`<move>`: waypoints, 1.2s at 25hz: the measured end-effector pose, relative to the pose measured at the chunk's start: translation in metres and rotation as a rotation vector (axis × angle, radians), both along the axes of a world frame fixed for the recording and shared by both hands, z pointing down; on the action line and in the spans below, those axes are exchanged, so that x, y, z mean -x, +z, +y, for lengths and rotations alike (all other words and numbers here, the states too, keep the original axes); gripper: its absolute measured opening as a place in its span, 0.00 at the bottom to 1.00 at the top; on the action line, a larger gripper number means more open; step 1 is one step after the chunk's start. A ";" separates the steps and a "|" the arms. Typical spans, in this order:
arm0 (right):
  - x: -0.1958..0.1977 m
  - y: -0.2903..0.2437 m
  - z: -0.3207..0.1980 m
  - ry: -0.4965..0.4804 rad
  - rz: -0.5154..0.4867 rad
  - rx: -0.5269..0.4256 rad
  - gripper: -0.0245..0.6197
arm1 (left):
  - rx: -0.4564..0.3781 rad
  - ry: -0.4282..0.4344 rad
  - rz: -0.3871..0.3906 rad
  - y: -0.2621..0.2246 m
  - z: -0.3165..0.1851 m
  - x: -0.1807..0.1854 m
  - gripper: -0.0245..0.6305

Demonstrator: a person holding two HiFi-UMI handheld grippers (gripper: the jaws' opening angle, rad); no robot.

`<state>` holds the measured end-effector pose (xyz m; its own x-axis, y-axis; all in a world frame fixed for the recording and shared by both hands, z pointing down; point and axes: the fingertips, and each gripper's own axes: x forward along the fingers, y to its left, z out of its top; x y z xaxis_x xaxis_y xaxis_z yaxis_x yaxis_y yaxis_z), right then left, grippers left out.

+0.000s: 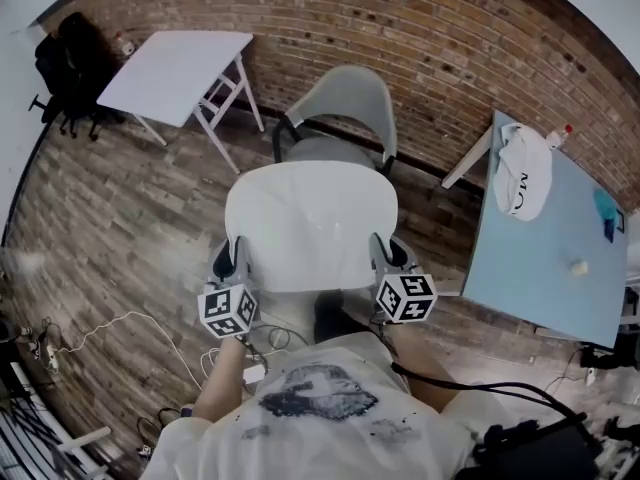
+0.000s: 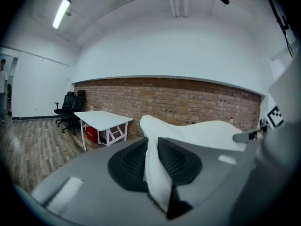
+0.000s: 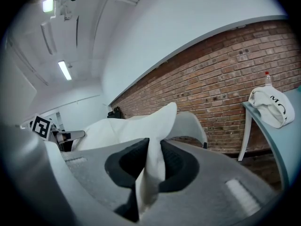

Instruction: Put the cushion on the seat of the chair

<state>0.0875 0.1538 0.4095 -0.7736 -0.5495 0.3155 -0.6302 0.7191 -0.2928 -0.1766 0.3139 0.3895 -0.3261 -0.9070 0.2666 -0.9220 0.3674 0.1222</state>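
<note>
A white cushion [image 1: 310,223] hangs flat between my two grippers, in front of a grey chair [image 1: 345,103] that stands by the brick wall. My left gripper [image 1: 231,264] is shut on the cushion's near left corner; the white fabric [image 2: 155,173] is pinched between its black pads. My right gripper [image 1: 388,258] is shut on the near right corner, with the fabric [image 3: 150,173] squeezed between its pads. The cushion hides most of the chair's seat [image 1: 325,150]; the backrest [image 3: 193,124] shows past the cushion's edge in the right gripper view.
A white folding table [image 1: 180,68] stands at the far left, with black office chairs [image 1: 70,68] behind it. A pale blue table [image 1: 545,258] at the right carries a white cap [image 1: 525,173]. Cables [image 1: 120,333] trail over the wooden floor near my feet.
</note>
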 end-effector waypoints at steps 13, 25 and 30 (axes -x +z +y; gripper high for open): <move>0.046 0.013 -0.159 0.092 0.014 0.049 0.12 | 0.057 0.090 0.019 0.008 -0.190 0.061 0.12; 0.066 0.030 -0.224 0.199 0.040 0.096 0.12 | 0.092 0.196 0.056 0.027 -0.291 0.095 0.12; 0.086 0.045 -0.243 0.261 0.069 0.118 0.12 | 0.113 0.266 0.085 0.047 -0.326 0.119 0.12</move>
<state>0.0016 -0.0889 0.4543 -0.5854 -0.6839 0.4354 -0.8108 0.4935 -0.3149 -0.2951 -0.0120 0.4367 -0.0529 -0.9205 0.3872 -0.9760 0.1296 0.1749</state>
